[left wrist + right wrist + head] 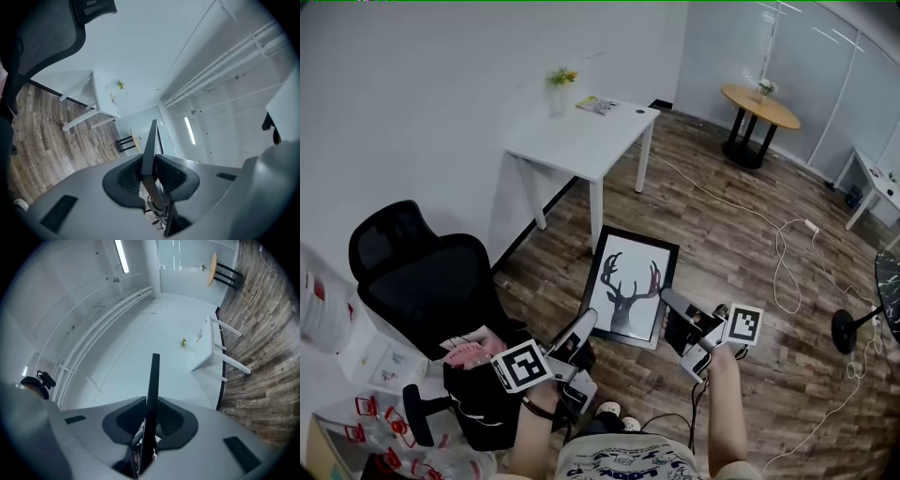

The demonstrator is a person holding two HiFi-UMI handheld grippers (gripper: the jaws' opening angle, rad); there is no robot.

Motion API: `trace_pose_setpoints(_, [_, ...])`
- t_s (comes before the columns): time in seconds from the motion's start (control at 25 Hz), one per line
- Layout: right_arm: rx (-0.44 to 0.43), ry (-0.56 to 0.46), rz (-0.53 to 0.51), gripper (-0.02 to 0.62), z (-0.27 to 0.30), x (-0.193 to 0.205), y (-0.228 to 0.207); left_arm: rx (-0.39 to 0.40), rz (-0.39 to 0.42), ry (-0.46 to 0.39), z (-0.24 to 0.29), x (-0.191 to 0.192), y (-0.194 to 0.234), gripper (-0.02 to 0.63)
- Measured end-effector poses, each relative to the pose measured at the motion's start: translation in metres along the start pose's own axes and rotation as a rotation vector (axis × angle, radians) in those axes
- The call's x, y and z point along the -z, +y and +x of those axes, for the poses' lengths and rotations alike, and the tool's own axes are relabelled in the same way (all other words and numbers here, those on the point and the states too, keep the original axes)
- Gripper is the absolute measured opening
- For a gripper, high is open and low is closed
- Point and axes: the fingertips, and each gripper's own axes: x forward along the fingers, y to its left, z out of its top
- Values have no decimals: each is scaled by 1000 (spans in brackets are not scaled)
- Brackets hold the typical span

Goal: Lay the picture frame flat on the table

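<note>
The picture frame [628,281], black-edged with a deer silhouette on white, hangs over the wooden floor in front of the white table [581,141]. My left gripper [586,323] is shut on its lower left edge and my right gripper [670,298] is shut on its lower right edge. In the left gripper view the frame's thin black edge [150,145] runs up between the pads of the left gripper [149,173]. The right gripper view shows the same edge-on frame [152,390] clamped in the right gripper [149,420].
A black office chair [422,272] stands at my left. A small plant [558,89] and papers [598,105] sit on the white table's far side. A round wooden table [759,105] stands far right; a white cable [783,262] trails over the floor.
</note>
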Motion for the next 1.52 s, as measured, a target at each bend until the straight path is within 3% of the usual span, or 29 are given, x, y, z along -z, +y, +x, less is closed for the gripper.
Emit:
trace_pose_setpoints(0.12, [5, -3, -8, 83, -1, 1, -2, 18, -23, -3, 1, 3, -1, 89])
trace_pose_setpoints(0.32, [12, -13, -9, 81, 4, -2, -9, -20, 47, 10, 2, -7, 12, 89])
trace_pose_setpoints(0.52, [28, -24, 3, 83, 33, -30, -30, 16, -28, 17, 37, -36, 24, 89])
trace_pose_setpoints(0.72, [42, -20, 22, 81, 40, -42, -48, -27, 0, 26, 49, -43, 42, 89])
trace_pose_setpoints(0.84, [42, -9, 28, 81, 48, -56, -62, -18, -42, 5, 66, -49, 48, 89])
trace_pose_setpoints(1.08, [27, 31, 32, 83, 70, -106, -98, -18, -65, -37, 121, -69, 66, 89])
trace_pose_setpoints(1.32, [-4, 92, 30, 83, 120, -200, -136, -38, -58, -91, 212, -121, 78, 89])
trace_pose_setpoints(1.52, [-39, 137, 12, 83, 131, -225, -152, -39, -36, -137, 236, -127, 88, 89])
